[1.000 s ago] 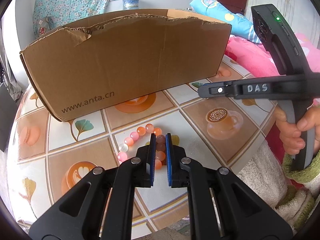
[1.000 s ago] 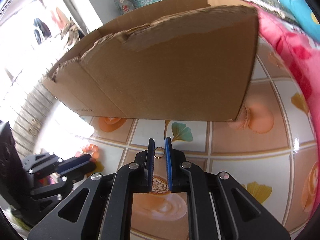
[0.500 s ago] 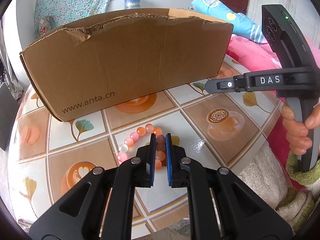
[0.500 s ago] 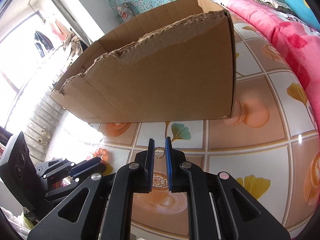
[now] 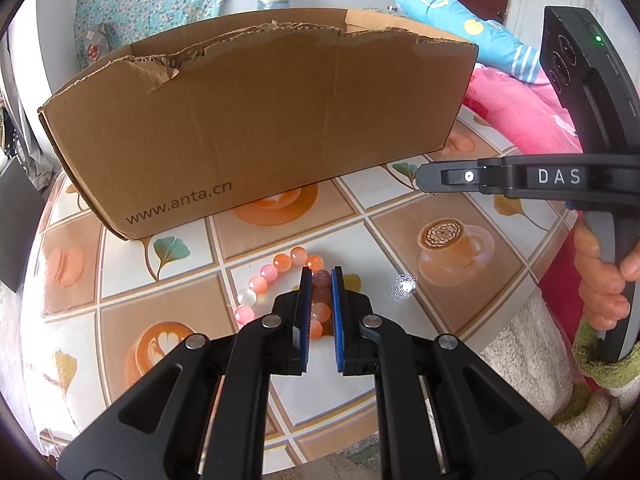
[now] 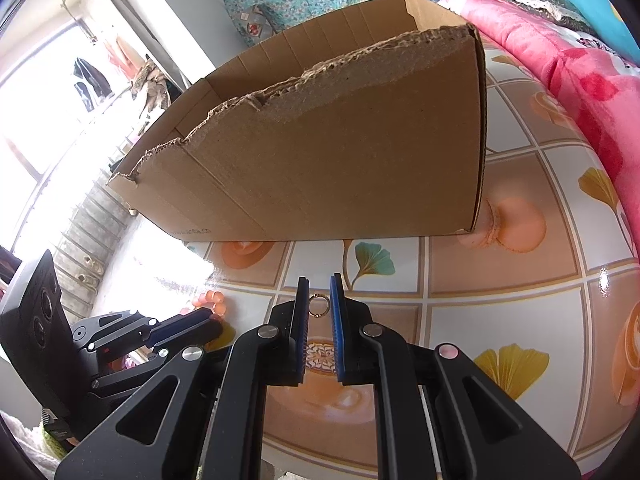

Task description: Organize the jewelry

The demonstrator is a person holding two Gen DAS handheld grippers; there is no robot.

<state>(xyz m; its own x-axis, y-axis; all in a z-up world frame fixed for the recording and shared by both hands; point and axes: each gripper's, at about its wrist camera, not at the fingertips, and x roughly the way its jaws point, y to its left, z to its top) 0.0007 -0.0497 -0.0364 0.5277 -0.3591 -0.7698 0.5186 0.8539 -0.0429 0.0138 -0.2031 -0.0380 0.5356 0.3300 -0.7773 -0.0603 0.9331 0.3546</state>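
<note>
A bracelet (image 5: 276,266) of pink and orange beads lies in a loop on the patterned table, in front of a brown cardboard box (image 5: 260,128). My left gripper (image 5: 320,270) is shut on the near side of the bracelet, with beads pressed between its blue pads. My right gripper (image 6: 319,278) is shut on a small gold ring (image 6: 319,305), held above the table short of the box (image 6: 340,160). In the left wrist view the right gripper (image 5: 424,178) points left near the box's right corner. The left gripper (image 6: 212,320) and some beads (image 6: 208,300) show low on the left.
The box is open at the top with a torn front rim. The table (image 5: 400,208) carries a glossy cloth of coffee and leaf tiles. A pink blanket (image 5: 520,100) lies right of the table. A hand (image 5: 600,288) holds the right gripper's handle.
The right gripper with the ring has pulled back and up a little, so more of the box's open top shows. The left gripper and the bracelet have stayed put.
</note>
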